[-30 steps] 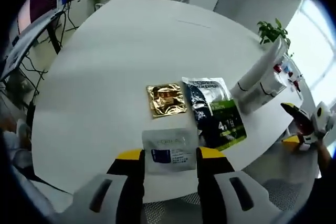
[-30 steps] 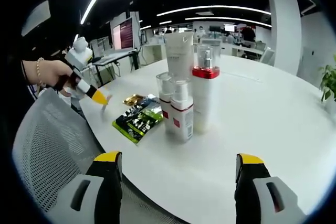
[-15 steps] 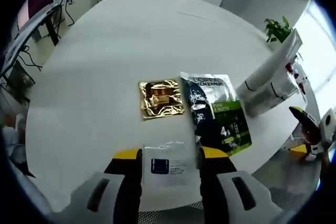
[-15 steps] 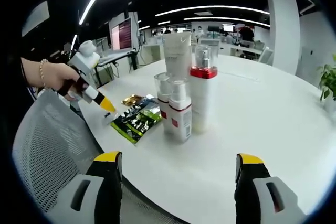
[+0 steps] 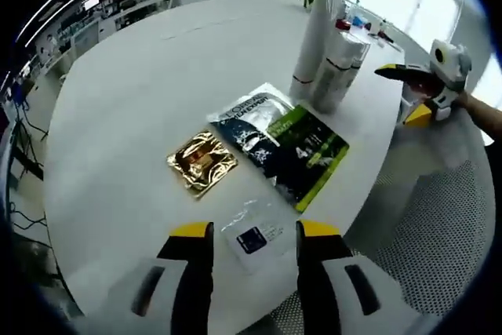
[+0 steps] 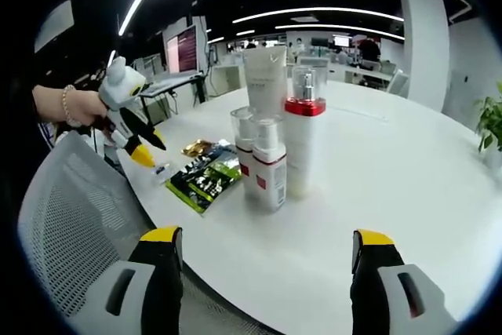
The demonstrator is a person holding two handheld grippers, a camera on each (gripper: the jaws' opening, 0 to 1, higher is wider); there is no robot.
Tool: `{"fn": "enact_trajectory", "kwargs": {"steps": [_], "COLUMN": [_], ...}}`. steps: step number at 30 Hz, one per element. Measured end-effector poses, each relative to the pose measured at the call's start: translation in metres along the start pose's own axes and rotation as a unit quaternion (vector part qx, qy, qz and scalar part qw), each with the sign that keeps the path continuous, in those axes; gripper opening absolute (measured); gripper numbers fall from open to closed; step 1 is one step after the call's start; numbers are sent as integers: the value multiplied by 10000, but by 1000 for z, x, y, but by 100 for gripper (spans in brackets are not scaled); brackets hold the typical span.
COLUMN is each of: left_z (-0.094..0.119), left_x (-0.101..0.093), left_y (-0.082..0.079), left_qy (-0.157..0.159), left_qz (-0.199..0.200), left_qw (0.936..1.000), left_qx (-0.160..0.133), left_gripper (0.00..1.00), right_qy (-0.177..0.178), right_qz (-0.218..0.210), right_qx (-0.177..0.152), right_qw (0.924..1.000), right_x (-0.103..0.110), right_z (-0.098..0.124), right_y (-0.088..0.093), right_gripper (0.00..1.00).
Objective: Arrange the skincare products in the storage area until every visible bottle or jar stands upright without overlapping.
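My left gripper (image 5: 245, 234), jaws spread, straddles a clear sample sachet (image 5: 254, 234) lying flat at the table's near edge, while my right gripper (image 6: 267, 250) hovers open, facing the upright bottles (image 6: 271, 158).

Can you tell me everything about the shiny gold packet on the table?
The gold packet is a small, flat, square foil sachet, crinkly and shiny, with a darker brownish label in its middle. It lies flat on the white table, turned cornerwise in the left gripper view, beside the bigger dark and green packet. Neither gripper touches it.
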State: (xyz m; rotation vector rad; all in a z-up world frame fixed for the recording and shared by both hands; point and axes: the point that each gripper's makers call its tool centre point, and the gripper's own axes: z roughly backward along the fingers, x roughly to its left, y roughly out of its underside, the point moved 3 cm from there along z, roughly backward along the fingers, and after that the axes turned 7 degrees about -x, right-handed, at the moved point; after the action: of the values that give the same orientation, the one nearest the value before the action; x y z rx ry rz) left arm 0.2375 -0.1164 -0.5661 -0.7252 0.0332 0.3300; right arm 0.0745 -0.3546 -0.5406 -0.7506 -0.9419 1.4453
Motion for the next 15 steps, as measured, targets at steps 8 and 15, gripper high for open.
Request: {"fn": "enact_trajectory", "kwargs": {"steps": [8, 15], "left_z": [-5, -14], "left_x": [-1, -6], "left_y": [12, 18], "left_qy": [127, 51], "left_qz": [-623, -977], "left_qw": [9979, 9951], "left_qx": [146, 122], "left_gripper": [26, 23], "right_qy": [13, 15], "right_qz": [1, 6], "right_qx": [7, 23], "right_qw": [10000, 10000], "right_x": [-1, -1], "right_z": [0, 0], "right_y": [1, 1], "right_gripper": [95, 95]}}
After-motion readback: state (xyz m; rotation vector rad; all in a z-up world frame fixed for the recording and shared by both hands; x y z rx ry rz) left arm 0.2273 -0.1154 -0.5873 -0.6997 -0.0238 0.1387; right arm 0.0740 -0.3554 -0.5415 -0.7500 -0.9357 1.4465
